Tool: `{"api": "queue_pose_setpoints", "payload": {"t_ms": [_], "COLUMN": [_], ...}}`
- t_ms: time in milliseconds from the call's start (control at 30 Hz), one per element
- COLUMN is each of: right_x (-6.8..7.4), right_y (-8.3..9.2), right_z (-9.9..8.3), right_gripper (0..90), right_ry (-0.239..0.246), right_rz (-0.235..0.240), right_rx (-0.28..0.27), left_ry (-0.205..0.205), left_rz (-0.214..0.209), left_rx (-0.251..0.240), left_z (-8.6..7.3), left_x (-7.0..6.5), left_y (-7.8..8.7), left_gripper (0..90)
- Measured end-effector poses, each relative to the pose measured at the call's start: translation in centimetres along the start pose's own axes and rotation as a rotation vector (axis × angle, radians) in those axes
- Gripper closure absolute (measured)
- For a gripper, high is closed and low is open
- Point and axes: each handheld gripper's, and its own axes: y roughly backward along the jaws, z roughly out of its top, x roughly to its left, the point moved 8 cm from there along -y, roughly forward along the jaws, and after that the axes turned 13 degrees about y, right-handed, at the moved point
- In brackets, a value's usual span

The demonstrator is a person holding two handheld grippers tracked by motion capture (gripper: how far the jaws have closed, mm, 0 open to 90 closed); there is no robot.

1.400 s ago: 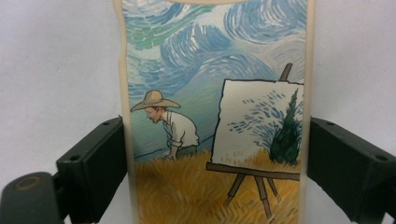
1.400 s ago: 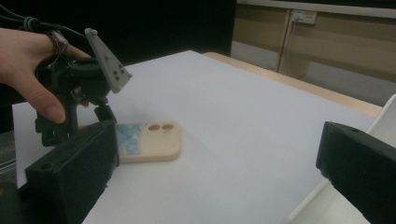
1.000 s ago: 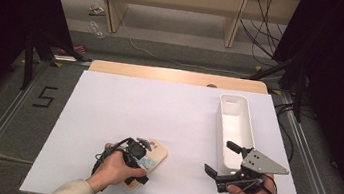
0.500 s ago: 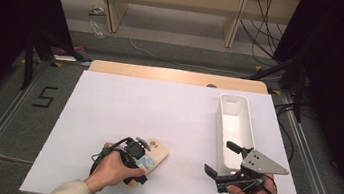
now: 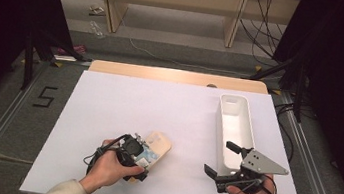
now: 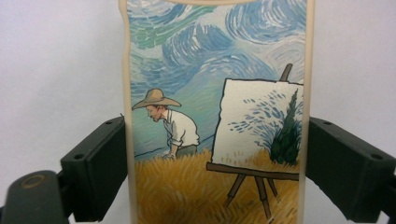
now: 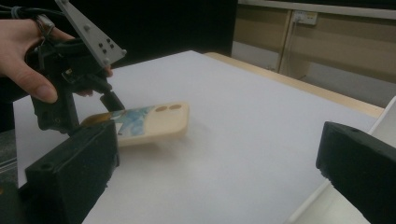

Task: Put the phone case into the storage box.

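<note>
A cream phone case (image 5: 157, 145) printed with a painter in a wheat field lies at the front left of the white table (image 5: 158, 110). My left gripper (image 5: 141, 155) is shut on its near end. In the left gripper view the black jaws press on both long edges of the case (image 6: 215, 107). The right gripper view shows the case (image 7: 156, 120) tilted, its held end slightly raised, with the left gripper (image 7: 106, 108) and a hand on it. My right gripper (image 5: 218, 157) is open and holds nothing, just left of a white bin (image 5: 236, 123).
The long white bin is empty and runs front to back at the right of the table; its rim (image 7: 385, 122) sits beside my right jaw. A wooden strip (image 5: 177, 76) borders the far table edge. Shelving and cables lie on the floor beyond.
</note>
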Motion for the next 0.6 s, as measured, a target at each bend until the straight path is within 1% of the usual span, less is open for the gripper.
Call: {"api": "queue_pose_setpoints", "payload": {"t_ms": [100,133,167,333,500,600], "right_x": [0.0,0.0,0.0,0.0,0.0,0.0], "right_y": [0.0,0.0,0.0,0.0,0.0,0.0], "right_z": [0.0,0.0,0.0,0.0,0.0,0.0], "right_gripper": [0.4,0.4,0.4,0.4,0.4,0.4], "right_ry": [0.000,-0.002,-0.002,0.001,0.000,0.000], "right_rz": [-0.001,0.000,0.000,0.000,-0.001,0.000], "right_rx": [0.003,0.002,0.002,0.004,0.003,0.003], "left_ry": [-0.007,-0.007,-0.012,-0.016,-0.027,-0.041], "left_rz": [-0.023,-0.023,-0.032,-0.037,-0.042,-0.044], "left_rx": [-0.047,-0.047,-0.063,-0.125,-0.167,-0.194], "left_z": [0.3,0.3,0.4,0.9,1.2,1.3], "left_x": [0.0,0.0,0.0,0.2,0.2,0.1], "left_y": [0.3,0.3,0.4,1.0,1.3,1.4], "left_gripper": [11.4,11.4,11.4,11.5,11.5,11.5]}}
